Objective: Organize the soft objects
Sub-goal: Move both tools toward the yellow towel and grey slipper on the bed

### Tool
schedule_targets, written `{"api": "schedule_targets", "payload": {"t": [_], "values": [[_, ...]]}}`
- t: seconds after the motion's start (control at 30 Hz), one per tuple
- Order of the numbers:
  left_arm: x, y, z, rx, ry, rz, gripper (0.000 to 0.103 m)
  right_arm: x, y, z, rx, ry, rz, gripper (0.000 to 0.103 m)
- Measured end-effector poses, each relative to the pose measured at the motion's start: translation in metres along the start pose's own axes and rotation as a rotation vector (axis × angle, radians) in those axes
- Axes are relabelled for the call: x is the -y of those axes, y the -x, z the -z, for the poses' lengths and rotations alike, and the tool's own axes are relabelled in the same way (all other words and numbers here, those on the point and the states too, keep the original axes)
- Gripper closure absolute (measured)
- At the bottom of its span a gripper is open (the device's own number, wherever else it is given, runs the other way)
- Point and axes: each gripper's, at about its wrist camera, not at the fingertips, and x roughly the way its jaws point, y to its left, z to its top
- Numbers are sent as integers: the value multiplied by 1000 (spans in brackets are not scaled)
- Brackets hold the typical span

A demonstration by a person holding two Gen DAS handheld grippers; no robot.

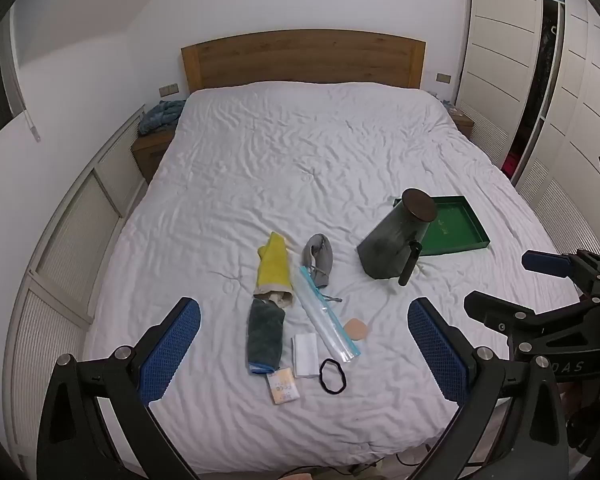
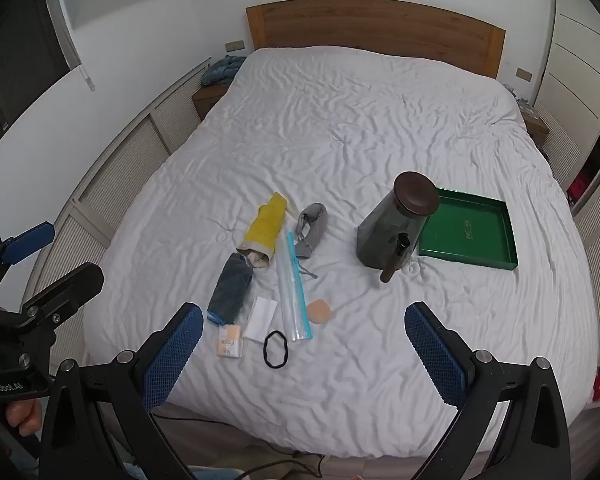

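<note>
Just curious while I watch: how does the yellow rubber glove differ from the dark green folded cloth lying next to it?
The yellow rubber glove is bright, smooth, with a pale cuff; the dark green folded cloth looks fuzzy, with a blue edge. The glove lies farther up the white bed, the cloth nearer the grippers. Both lie flat, end to end.

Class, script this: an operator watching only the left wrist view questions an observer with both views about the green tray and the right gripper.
Operator: The jar hides part of the tray. Is anything in it?
Observer: In the right wrist view the green tray has a bare floor, apart from some gold lettering.
Operator: Is the right gripper holding anything?
Observer: No. The right gripper has its blue pads wide apart, with nothing between them.
</note>
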Motion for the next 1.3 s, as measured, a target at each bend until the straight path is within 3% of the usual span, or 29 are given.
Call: {"api": "schedule_targets", "payload": {"t": [1.3], "values": [[12, -16, 5, -46, 0, -5, 1, 8, -12, 1, -23, -12, 2, 0]]}}
